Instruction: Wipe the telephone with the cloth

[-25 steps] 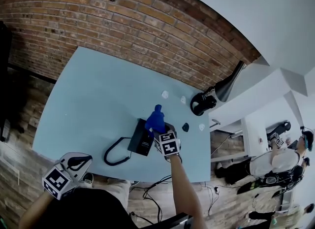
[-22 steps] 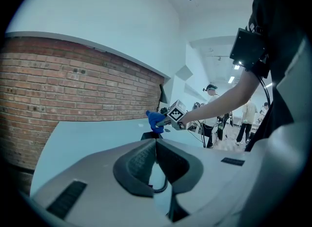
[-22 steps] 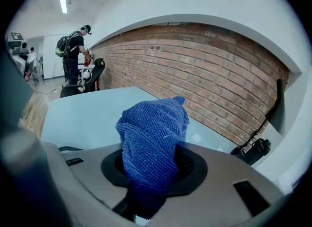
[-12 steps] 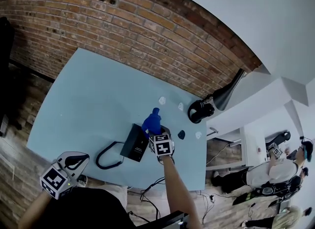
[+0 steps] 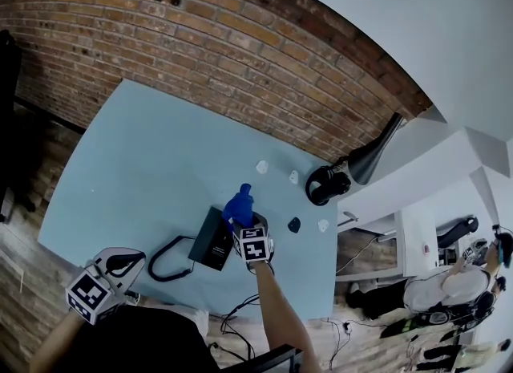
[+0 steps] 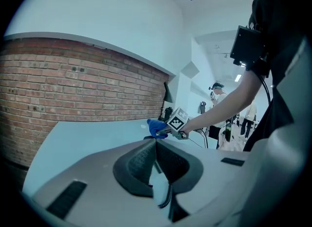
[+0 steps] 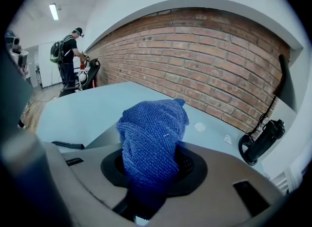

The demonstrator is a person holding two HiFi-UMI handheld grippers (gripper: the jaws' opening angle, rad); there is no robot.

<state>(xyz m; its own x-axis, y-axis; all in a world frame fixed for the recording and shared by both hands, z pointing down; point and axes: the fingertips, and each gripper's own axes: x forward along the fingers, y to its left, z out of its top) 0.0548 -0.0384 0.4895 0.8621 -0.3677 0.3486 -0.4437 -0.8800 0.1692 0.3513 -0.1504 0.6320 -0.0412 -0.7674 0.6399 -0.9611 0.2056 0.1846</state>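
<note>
By the boxy black telephone (image 5: 210, 245), right gripper (image 5: 244, 225) pinches nubby blue cloth (image 7: 152, 133); left gripper (image 6: 156, 148) fingers meet empty.

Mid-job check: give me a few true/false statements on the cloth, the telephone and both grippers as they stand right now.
1. The right gripper is shut on the blue cloth. True.
2. The left gripper holds the telephone. False: its jaws are together on nothing, and it is held away from the telephone, by the near edge of the table.
3. The telephone sits on the light blue table. True.
4. The cloth lies spread flat on the table. False: it is bunched up between the right gripper's jaws, right beside the telephone.
5. In the head view, the coiled cord lies on the table to the left of the telephone. True.
</note>
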